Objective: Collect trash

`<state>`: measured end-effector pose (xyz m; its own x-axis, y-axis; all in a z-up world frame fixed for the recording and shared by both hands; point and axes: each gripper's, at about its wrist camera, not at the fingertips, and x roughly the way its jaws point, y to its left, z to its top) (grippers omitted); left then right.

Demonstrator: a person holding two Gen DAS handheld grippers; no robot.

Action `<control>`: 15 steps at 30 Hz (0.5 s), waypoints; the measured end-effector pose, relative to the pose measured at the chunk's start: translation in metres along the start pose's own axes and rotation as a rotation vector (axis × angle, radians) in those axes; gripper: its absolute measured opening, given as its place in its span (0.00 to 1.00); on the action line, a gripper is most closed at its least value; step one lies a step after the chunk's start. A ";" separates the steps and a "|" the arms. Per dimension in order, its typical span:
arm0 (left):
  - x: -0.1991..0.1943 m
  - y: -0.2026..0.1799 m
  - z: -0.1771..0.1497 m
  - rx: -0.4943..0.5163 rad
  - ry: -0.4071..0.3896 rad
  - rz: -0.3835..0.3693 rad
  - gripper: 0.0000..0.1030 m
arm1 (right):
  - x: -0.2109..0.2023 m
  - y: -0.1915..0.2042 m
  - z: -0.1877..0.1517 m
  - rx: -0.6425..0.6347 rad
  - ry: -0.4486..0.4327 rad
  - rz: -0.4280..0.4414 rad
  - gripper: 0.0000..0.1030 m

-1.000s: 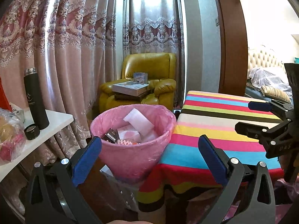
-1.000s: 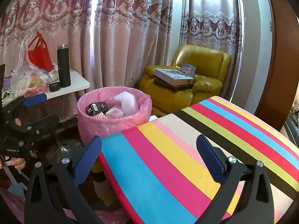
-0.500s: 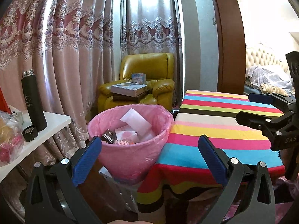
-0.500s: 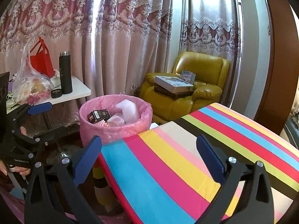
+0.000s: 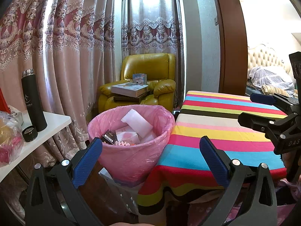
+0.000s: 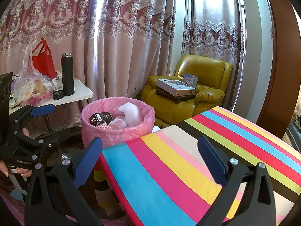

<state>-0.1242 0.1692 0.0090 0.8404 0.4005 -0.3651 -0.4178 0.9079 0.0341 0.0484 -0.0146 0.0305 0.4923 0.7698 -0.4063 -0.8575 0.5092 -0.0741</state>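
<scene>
A: Left side?
B: Flask [image 5: 33, 101] on white table [image 5: 56, 120]; left gripper [image 5: 150, 150] spread wide, nothing held.
A: Centre, right?
B: Trash inside pink bin [image 5: 131, 150], beside striped table [image 5: 225, 131]. Right gripper [image 6: 150, 154] agape, nothing held.

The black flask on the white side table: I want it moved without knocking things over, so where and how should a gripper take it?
Grip the black flask across its straight cylindrical body, about mid-height, coming in level from the open table edge. It stands upright, and the small black cap and plastic bag crowd its base and left side.
</scene>
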 end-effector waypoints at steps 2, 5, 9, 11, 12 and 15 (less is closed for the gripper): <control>0.000 0.000 0.000 0.000 0.000 0.000 0.94 | 0.000 0.001 0.000 -0.002 0.000 0.000 0.95; 0.000 0.000 0.000 0.001 -0.003 0.001 0.94 | 0.000 0.001 0.000 -0.003 0.000 0.003 0.95; 0.002 0.002 0.000 0.000 -0.005 0.002 0.94 | 0.001 0.003 -0.002 -0.008 0.003 0.008 0.95; 0.001 0.002 0.000 -0.003 -0.005 0.004 0.94 | 0.002 0.005 -0.003 -0.010 0.006 0.012 0.95; 0.002 0.003 0.000 -0.006 -0.004 0.005 0.94 | 0.002 0.006 -0.004 -0.011 0.008 0.013 0.95; 0.002 0.006 -0.001 -0.013 -0.001 0.009 0.94 | 0.003 0.007 -0.004 -0.015 0.012 0.017 0.95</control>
<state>-0.1249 0.1753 0.0078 0.8372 0.4084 -0.3637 -0.4295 0.9027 0.0251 0.0435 -0.0105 0.0253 0.4763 0.7734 -0.4183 -0.8677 0.4904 -0.0812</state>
